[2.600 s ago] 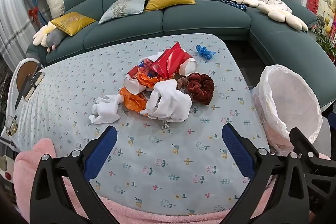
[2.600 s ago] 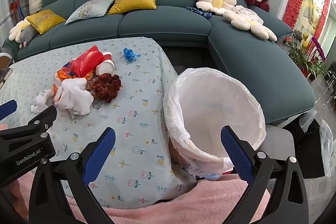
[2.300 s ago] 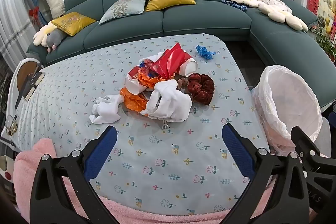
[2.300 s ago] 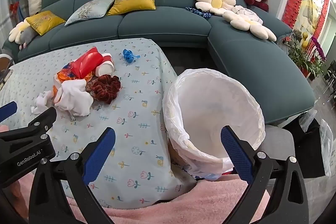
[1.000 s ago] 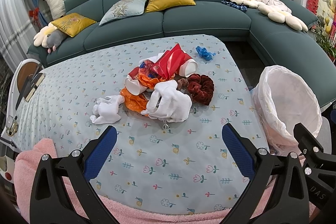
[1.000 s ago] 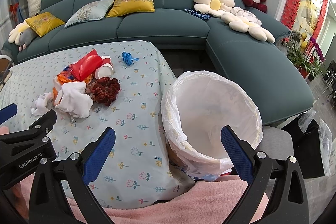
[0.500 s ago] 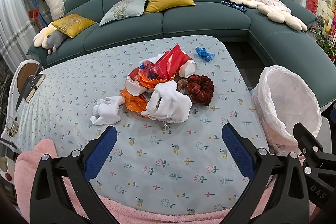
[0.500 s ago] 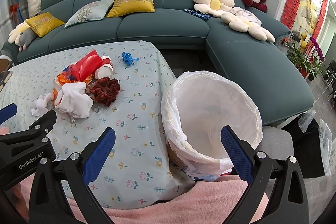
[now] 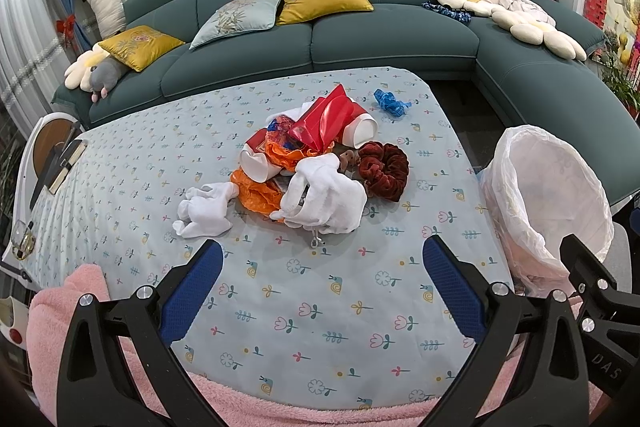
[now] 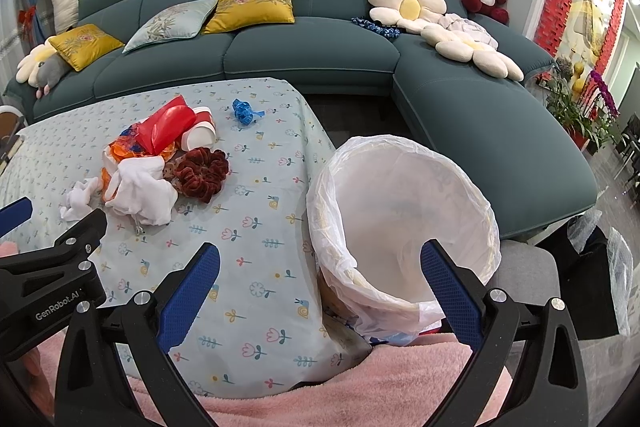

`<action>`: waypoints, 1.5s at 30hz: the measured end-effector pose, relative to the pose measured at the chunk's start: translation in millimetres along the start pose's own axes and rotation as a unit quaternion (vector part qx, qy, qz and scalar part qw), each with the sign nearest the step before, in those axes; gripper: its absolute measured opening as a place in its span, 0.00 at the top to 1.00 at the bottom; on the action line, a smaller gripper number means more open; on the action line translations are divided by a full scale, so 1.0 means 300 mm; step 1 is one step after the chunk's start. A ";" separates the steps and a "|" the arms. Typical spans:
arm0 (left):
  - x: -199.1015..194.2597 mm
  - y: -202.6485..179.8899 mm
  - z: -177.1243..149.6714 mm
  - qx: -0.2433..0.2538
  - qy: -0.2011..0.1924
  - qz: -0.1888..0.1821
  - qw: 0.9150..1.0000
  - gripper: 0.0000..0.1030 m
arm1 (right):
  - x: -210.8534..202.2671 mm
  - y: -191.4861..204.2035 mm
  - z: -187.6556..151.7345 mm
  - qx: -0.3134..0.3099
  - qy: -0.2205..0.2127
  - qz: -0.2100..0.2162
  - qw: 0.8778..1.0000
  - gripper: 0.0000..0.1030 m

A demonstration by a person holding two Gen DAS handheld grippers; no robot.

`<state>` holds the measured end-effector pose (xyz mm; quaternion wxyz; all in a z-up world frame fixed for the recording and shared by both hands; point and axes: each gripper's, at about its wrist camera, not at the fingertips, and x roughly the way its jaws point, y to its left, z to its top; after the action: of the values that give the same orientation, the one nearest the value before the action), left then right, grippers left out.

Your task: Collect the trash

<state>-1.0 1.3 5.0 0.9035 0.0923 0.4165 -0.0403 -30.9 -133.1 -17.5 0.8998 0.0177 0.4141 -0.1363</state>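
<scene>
The left gripper and right gripper are both hanging spread wide and empty near the table's front edge — likely lining up a first grab. The trash pile is sitting mid-table: crumpled white tissues, orange and red wrappers, 2 paper cups. The lined bin is waiting just beside the table — nothing visible inside.

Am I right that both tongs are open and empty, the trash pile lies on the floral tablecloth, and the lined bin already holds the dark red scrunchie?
Not quite: the dark red scrunchie lies on the floral tablecloth beside the trash pile, and the lined bin looks empty in the right wrist view. The left tongs and right tongs are indeed open and empty.
</scene>
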 end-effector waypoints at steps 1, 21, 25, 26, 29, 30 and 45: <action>-0.001 0.001 0.000 0.000 0.000 0.000 1.000 0.07 | 0.001 0.000 -0.003 0.001 0.000 0.000 1.000 0.07; -0.019 0.000 0.013 0.001 -0.002 -0.001 1.000 0.07 | 0.005 -0.005 -0.008 0.000 -0.002 -0.001 1.000 0.07; -0.020 0.000 0.014 0.001 -0.003 -0.001 1.000 0.07 | 0.001 -0.001 -0.007 0.000 -0.003 -0.002 1.000 0.07; -0.019 0.000 0.013 0.001 -0.003 -0.001 1.000 0.07 | -0.002 -0.002 0.000 0.000 -0.003 -0.002 1.000 0.07; -0.019 0.000 0.012 0.000 -0.003 -0.002 1.000 0.07 | -0.005 -0.022 0.024 0.001 -0.006 -0.003 1.000 0.07; -0.020 0.000 0.012 0.001 -0.004 -0.001 1.000 0.07 | -0.008 -0.029 0.033 0.001 -0.006 -0.004 1.000 0.07; 0.003 0.039 0.012 -0.011 -0.009 -0.001 1.000 0.07 | -0.009 0.017 0.011 -0.005 -0.017 -0.010 1.000 0.07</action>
<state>3.9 12.1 8.2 0.9080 0.0814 0.4093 -0.0376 -28.7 -128.0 -13.5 0.9052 0.0063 0.4001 -0.1433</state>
